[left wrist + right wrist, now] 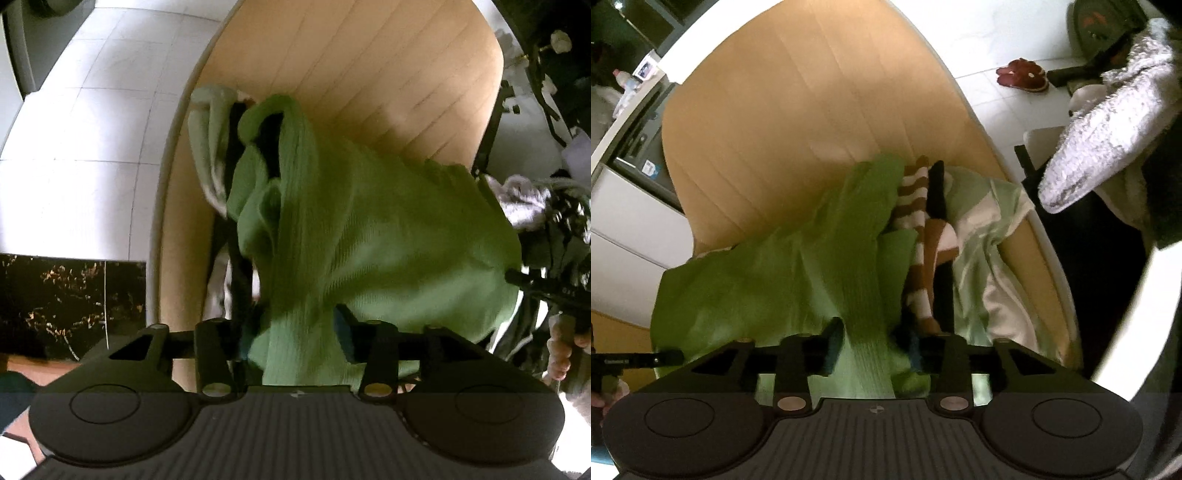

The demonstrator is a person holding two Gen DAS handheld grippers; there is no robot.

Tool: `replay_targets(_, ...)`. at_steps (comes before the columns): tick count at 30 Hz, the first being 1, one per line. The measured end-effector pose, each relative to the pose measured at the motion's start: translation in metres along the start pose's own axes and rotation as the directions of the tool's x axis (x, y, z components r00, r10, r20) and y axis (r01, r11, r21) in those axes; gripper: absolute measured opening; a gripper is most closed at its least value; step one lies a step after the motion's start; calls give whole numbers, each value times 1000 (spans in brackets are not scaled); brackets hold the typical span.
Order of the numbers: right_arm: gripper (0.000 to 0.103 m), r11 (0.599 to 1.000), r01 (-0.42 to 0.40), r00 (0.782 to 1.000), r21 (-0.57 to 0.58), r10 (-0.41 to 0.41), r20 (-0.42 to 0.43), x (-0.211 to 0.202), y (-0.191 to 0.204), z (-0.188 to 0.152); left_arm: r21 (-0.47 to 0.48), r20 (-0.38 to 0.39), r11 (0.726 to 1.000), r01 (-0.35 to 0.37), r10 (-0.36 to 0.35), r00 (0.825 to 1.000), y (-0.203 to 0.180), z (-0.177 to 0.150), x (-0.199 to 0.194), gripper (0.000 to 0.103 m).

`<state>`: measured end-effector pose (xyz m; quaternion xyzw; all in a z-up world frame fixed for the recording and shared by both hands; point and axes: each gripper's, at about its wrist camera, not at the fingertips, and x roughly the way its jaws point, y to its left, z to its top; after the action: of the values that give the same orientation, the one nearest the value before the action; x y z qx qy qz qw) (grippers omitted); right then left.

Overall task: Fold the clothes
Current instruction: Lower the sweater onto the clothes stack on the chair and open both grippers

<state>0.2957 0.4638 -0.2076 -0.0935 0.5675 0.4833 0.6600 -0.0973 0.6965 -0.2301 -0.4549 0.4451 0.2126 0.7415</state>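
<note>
1. Light wooden table top with a pale rim (388, 74): both views look down on it; its far half is bare, and all the clothes lie bunched on the near half.
2. White tiled floor (92, 147): the left view alone shows a black gold-veined slab (70, 306) low on the left; the right view alone shows a pair of dark red slippers (1023, 75) on the tiles and a white fluffy garment (1108, 133) hanging at the right.
3. Bright green ribbed knit garment (369, 236): lifted above the table, stretched between the two grippers; image soft with blur.
4. Clothes pile, no bin or basket seen: pale mint satin cloth (982, 236) lies on the table; the right view alone shows a brown-and-white striped knit piece (923, 229) and a black strip on top of it; the left view shows only a pale edge and dark folds beyond the green knit.
5. Left gripper (291, 339): fingers set fairly narrow with a thick bunch of the green knit clamped between them; its dark tip also shows at the left edge of the right view.
6. Right gripper (871, 350): fingers close together, gripping a ribbed band of the same garment.
7. Person's hand (565, 347): seen only in the left view, at the right edge, curled round a black handle.
</note>
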Motion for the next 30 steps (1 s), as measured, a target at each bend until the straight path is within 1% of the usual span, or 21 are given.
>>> replay_targets(1,56,1000,17,1000,-15,-17,-3,-4,1,-4,6,-6,1000,-3,3,1000,1,-3,-2,47)
replay_targets(2,59,999,36,999,-35,-36,-11,-6,3,-8,21,-8,1000,-21,22,1000,2,-6,-4,48)
replay_targets(4,59,993,88,996,-84,-90,-22,-8,6,-18,41,-7,997,-65,65,998,4,-12,-8,48)
replay_targets(5,59,986,128,991,-105,-131,-23,-8,7,-22,44,2,995,-90,90,996,4,-14,-9,52)
replay_targets(6,60,980,167,985,-109,-170,-18,-7,5,-24,47,12,992,-114,113,993,4,-16,-11,56)
replay_targets(7,63,976,195,980,-101,-197,-10,-7,3,-27,43,26,990,-131,130,991,4,-16,-12,57)
replay_targets(8,65,974,208,978,-84,-209,-4,-8,2,-28,40,45,988,-151,149,988,2,-17,-16,59)
replay_targets(9,66,976,210,978,-58,-210,1,-9,0,-29,43,68,983,-180,177,982,0,-19,-19,63)
replay_targets(11,67,971,232,973,-57,-231,30,-13,5,-31,42,115,970,-241,235,965,-5,-18,-25,69)
replay_targets(12,69,965,252,967,-69,-249,51,-15,10,-32,40,138,962,-271,263,955,-7,-18,-28,71)
replay_targets(13,75,959,272,961,-78,-266,78,-18,15,-33,37,159,957,-288,279,947,-10,-17,-31,73)
replay_targets(14,78,955,286,955,-78,-278,107,-23,19,-34,35,188,953,-301,289,939,-13,-16,-36,76)
replay_targets(15,79,954,289,952,-74,-279,130,-27,23,-35,34,217,949,-314,300,929,-16,-16,-40,78)
replay_targets(17,88,959,278,950,-53,-266,163,-36,29,-34,28,282,944,-329,308,908,-24,-14,-48,82)
replay_targets(19,91,962,265,950,-59,-250,190,-45,38,-33,20,349,951,-309,283,893,-36,-13,-55,86)
replay_targets(22,102,966,244,949,-80,-221,226,-59,51,-32,33,416,955,-293,253,873,-56,-14,-67,90)
replay_targets(24,102,969,231,947,-94,-201,250,-68,60,-32,58,431,954,-294,242,869,-75,-16,-68,93)
replay_targets(26,102,971,215,948,-108,-181,261,-75,66,-30,78,431,950,-302,241,870,-96,-18,-71,95)
replay_targets(30,102,975,194,954,-111,-161,252,-92,71,-26,89,444,942,-323,252,860,-135,-31,-74,102)
